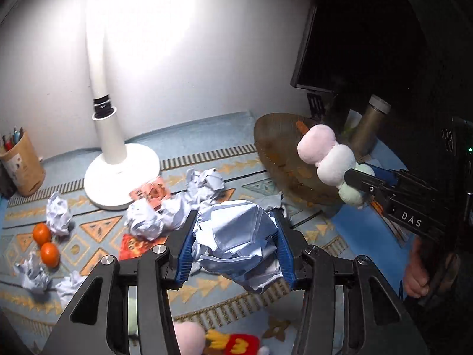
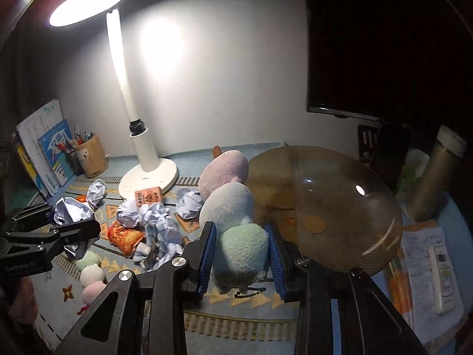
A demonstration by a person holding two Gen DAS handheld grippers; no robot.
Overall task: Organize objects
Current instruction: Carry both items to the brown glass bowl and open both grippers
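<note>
Right gripper (image 2: 241,254) clamped on the plush skewer (image 2: 233,216), long axis aimed at 12, glass bowl (image 2: 340,207) near at 2; left gripper (image 1: 235,244) gripping paper ball (image 1: 236,236).

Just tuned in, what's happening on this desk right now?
A person is tidying a cluttered desk with a gripper in each hand. The left gripper is clamped on a crumpled paper ball. The right gripper is shut on the green end of a plush dumpling skewer, next to the brown glass bowl. More paper balls, two oranges and other plush toys lie around the lamp on the patterned mat.
</note>
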